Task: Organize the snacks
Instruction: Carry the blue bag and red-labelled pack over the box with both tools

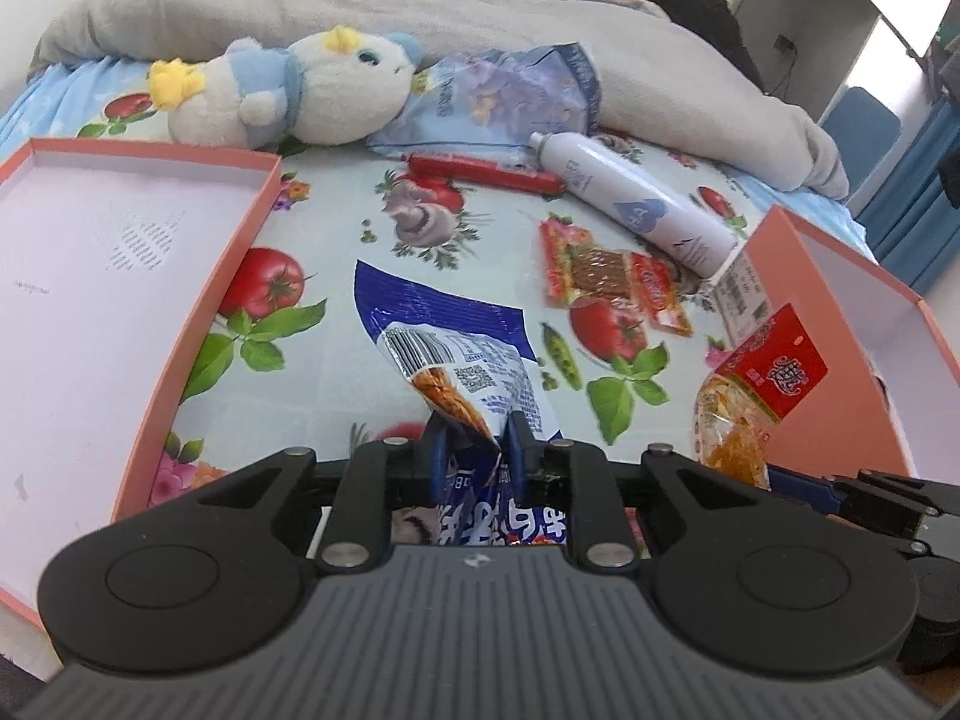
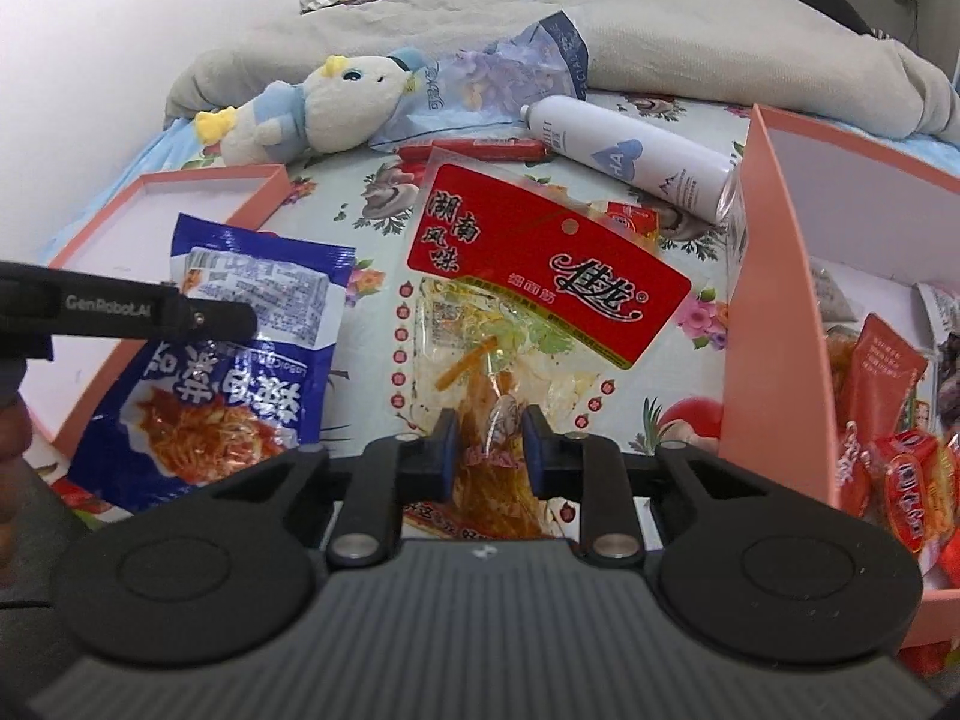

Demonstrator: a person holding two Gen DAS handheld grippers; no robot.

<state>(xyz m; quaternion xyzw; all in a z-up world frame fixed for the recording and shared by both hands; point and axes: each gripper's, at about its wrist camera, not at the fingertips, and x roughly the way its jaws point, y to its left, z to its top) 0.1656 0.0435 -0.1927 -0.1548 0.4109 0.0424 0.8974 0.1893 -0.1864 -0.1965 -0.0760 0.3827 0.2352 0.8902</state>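
Observation:
My left gripper [image 1: 474,441] is shut on a blue and white snack bag [image 1: 456,354], crumpled between its pads and lifted off the bed; the same bag [image 2: 240,360] shows at the left in the right wrist view. My right gripper [image 2: 489,450] is shut on a clear packet with a red label [image 2: 540,276], also raised; it appears at the right in the left wrist view as the red-labelled packet [image 1: 762,384]. A small red snack pack [image 1: 612,276] and a red sausage stick [image 1: 486,171] lie on the printed sheet.
A pink box lid [image 1: 120,276] lies at the left. A pink box [image 2: 774,300] at the right holds several red snack packs [image 2: 900,468]. A white spray bottle [image 1: 636,204], a plush toy [image 1: 282,90], a pale blue bag [image 1: 510,96] and a grey blanket [image 1: 420,6] lie farther back.

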